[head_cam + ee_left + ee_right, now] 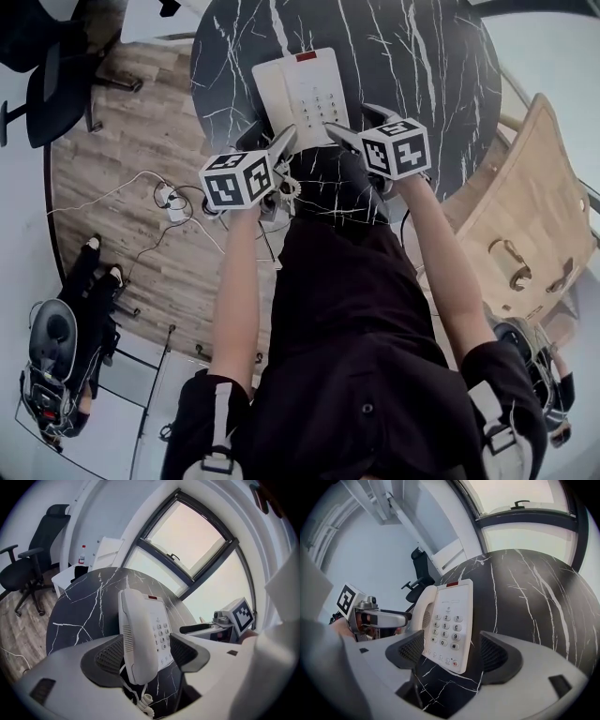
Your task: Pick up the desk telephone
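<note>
The left tool (147, 651) has its jaws spread wide, gripping nothing; the handset (133, 634) side of the desk telephone (300, 94) stands between them, and whether either pad touches it cannot be told; the right tool (452, 651) is likewise spread and empty-handed, with the keypad (445, 632) corner of the telephone's near end between its jaws. Each tool appears set astride its own half of the body so that, judged from this pose, closing both would clamp the telephone from two sides and keep it level on the lift; the telephone lies flat on the dark marbled counter (412, 56), just ahead of both tools, its coiled cord (146, 704) trailing back under the left tool. Counted: one telephone, one handset, one cord, one counter, two tools.
</note>
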The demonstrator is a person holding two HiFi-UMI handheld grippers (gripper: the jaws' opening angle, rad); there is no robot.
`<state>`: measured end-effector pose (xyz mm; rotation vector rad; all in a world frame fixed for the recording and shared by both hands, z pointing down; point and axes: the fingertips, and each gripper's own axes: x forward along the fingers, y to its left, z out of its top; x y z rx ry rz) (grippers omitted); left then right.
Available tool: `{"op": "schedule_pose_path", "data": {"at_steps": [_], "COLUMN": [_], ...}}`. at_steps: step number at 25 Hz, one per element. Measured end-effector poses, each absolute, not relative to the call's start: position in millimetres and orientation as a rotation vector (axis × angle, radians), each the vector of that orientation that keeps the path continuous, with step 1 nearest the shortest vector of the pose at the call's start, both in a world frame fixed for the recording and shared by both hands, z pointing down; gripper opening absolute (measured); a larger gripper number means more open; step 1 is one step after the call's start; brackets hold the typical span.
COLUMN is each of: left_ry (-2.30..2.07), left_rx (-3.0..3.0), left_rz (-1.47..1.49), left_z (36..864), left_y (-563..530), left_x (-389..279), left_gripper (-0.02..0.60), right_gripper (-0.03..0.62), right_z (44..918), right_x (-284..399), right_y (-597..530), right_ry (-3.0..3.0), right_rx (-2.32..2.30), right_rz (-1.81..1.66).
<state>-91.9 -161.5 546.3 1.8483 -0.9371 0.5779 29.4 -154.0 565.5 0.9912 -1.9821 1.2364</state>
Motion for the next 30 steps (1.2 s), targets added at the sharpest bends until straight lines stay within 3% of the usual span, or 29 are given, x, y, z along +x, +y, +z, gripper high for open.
{"op": "schedule_pose_path", "data": {"at_steps": [12,30], "left_ry": [-0.888,-0.785], "left_rx": [1.808,1.792], "left_rz": [0.534,0.512], "left_z": [572.2,596.1], "left_y": [-173.5,-177.3], "left_x": [-84.4,-73.2], "left_gripper": [0.379,0.384], "right_gripper": [0.350,0.350], "right_z": [589.5,606.0], "right_x": [22.8,10.7], "right_y": [-167.4,-176.6], "right_ry": [-1.989,-2.015], "right_rx": [0.890,0.812], "right_rz": [1.222,1.238]}}
